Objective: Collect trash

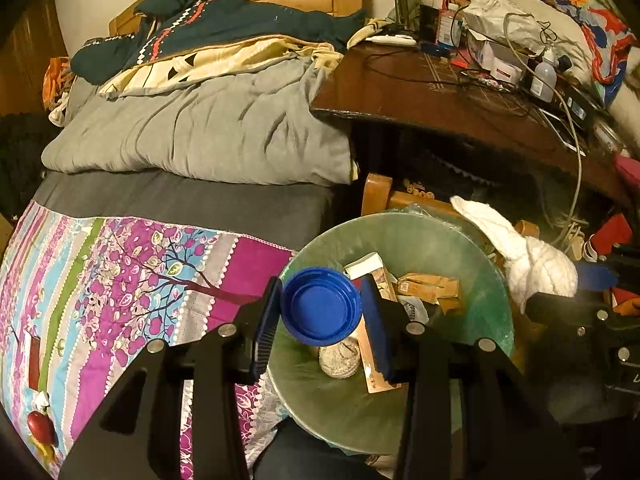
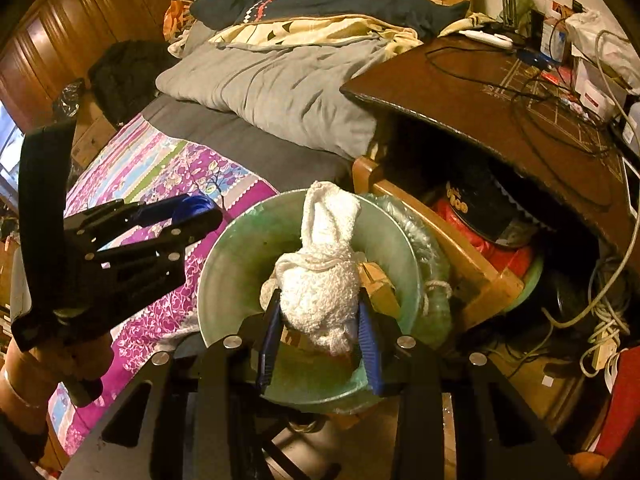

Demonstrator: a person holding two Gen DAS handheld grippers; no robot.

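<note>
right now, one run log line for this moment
left gripper: shut on blue lid | right gripper: shut on white cloth | both over green bin | stage: before drop

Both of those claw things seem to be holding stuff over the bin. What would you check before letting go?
1. Round blue plastic lid clamped in the left gripper: ok.
2. Lid above the green-lined round trash bin: ok.
3. White crumpled cloth between the right gripper fingers: ok.
4. Cloth above the bin's opening: ok.
5. Room left in the bin, cardboard boxes at the bottom: ok.
6. Cloth free of the fingers' pads: cannot tell.
</note>
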